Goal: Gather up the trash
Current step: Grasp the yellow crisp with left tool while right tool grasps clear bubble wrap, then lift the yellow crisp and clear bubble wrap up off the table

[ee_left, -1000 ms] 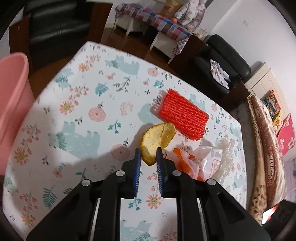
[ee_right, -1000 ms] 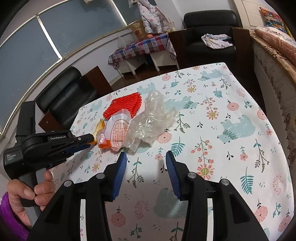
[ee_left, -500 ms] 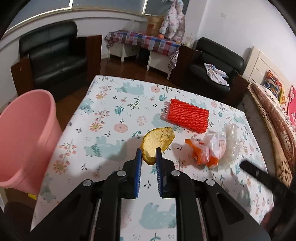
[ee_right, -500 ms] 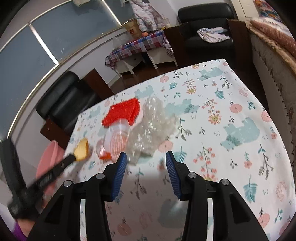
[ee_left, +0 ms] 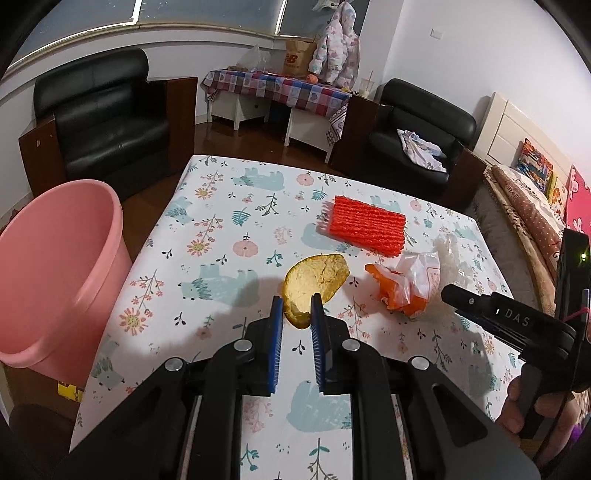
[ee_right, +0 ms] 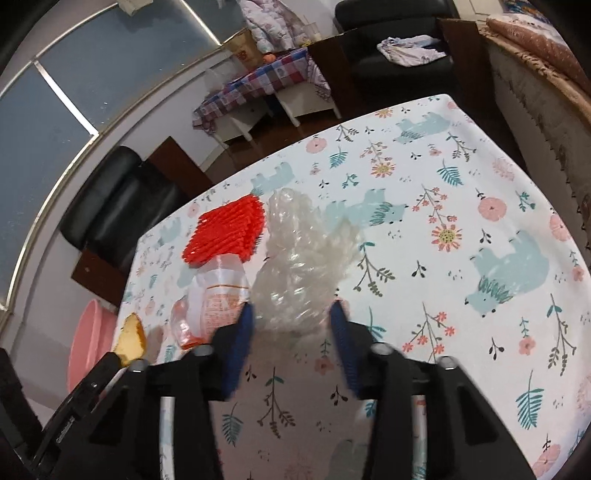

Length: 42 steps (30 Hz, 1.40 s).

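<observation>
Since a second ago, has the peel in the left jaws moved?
Yes. The peel has moved away from the red foam net and toward the pink bin, lifted above the tablecloth.

White walls [ee_left: 424, 48] enclose the room, and a curved band of dark window panes [ee_left: 207, 11] runs across the upper left of the left wrist view. Below it stands a black leather armchair [ee_left: 107, 122] on dark wooden floor [ee_left: 236, 144]. At upper centre a side table under a checked cloth [ee_left: 280, 86] carries a paper bag [ee_left: 297, 61] and a padded jacket [ee_left: 338, 46]. A second black armchair [ee_left: 417, 129], right of centre, holds crumpled cloth [ee_left: 421, 149]. A white headboard [ee_left: 506, 136] and bedding [ee_left: 532, 218] fill the right edge.
</observation>
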Motion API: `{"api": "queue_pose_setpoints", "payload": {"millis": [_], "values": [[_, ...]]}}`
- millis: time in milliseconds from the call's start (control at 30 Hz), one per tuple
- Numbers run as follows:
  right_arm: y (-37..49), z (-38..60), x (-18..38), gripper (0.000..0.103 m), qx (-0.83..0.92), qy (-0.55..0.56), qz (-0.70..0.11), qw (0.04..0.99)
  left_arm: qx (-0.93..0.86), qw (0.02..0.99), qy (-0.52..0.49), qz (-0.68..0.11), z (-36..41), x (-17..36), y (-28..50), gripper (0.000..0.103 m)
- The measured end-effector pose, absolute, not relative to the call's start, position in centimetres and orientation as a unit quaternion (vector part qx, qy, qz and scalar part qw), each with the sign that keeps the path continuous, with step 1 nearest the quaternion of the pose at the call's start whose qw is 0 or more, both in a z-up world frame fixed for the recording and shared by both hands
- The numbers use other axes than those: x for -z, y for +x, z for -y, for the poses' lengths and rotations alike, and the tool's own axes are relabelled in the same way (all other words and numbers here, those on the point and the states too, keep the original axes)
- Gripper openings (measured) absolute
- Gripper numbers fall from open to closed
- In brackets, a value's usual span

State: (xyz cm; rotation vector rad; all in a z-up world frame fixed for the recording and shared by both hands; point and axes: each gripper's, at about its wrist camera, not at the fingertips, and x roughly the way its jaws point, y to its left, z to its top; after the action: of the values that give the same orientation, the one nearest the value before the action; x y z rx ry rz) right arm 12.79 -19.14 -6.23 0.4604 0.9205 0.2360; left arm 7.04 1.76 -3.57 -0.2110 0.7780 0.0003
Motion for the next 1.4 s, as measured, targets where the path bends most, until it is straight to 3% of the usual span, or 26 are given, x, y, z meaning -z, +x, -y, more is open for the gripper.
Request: {"api": "queue_pose_setpoints", "payload": {"millis": [133, 667, 1400], "values": [[11.6, 19.0, 5.5, 0.032, -0.106, 0.194, -0.425, 0.878, 0.002, 0.923, -0.104, -0.371, -1.9, 3.3, 6.7, 0.014], [3.2, 13.8, 1.3, 0.032, -0.141, 0.035, -0.303, 0.942, 0.000, 0.939, -0.095, -0.330, -1.4, 1.2, 3.2, 0.014], [-1.0, 13.8, 0.8, 0.032, -0.142, 0.040, -0.303, 0.941, -0.014, 0.939, -0.119, -0.322, -2.3, 0.5, -1.5, 0.014]]}}
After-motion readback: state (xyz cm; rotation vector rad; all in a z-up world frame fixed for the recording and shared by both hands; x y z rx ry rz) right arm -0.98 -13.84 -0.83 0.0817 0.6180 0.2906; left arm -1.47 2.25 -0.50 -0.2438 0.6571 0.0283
